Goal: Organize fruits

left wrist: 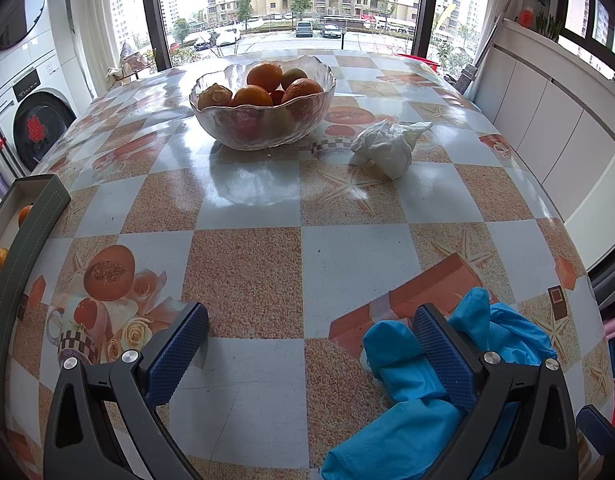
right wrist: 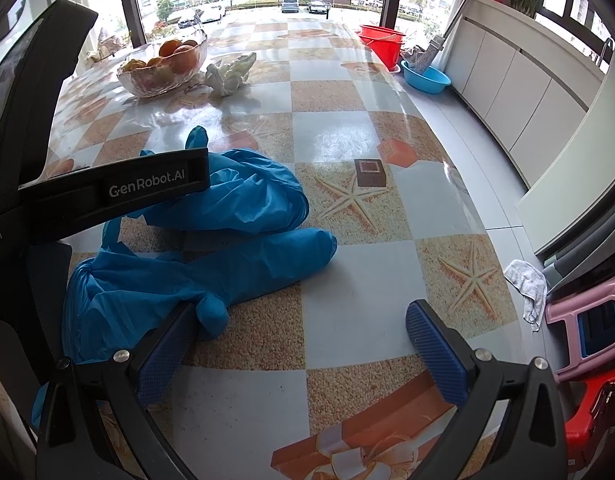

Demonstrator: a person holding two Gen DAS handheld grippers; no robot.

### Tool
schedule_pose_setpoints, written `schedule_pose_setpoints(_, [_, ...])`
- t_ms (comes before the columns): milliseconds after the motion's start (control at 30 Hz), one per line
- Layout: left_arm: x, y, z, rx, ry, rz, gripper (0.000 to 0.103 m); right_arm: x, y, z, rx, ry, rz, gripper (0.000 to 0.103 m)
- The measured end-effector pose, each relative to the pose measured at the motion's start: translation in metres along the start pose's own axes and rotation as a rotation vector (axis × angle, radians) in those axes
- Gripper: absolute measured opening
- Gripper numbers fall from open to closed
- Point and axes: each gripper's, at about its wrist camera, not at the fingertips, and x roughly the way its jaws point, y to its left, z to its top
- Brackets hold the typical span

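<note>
Scalloped clear glass bowl on glossy checkered bench, heaped with round oranges; crumpled white tissue just beside bowl. Left gripper and right gripper released, empty.

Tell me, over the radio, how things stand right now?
Left gripper open, empty. Right gripper open, empty. Fruit in glass bowl, far side. Blue gloves lying by both grippers.
</note>
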Motion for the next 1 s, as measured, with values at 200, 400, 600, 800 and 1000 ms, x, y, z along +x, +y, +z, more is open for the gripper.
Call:
schedule_pose_setpoints(200, [0.0,0.0,0.0,0.0,0.0,0.0,0.103,0.002,0.001,0.004,0.006,0.017,0.002,0.103])
schedule_pose_setpoints(400, [0.001,0.0,0.001,0.0,0.001,0.0,0.103,0.001,0.002,0.001,0.003,-0.003,0.0,0.103])
schedule_pose_setpoints(600, [0.001,0.0,0.001,0.0,0.001,0.0,0.103,0.0,0.002,-0.003,0.009,-0.023,-0.005,0.103])
schedule_pose_setpoints(800, [0.001,0.0,0.001,0.0,0.001,0.0,0.103,-0.003,0.003,-0.007,0.031,-0.047,-0.021,0.103])
schedule_pose_setpoints(1000, [0.001,0.0,0.001,0.0,0.002,0.0,0.103,-0.005,0.004,-0.012,0.054,-0.068,-0.037,0.103])
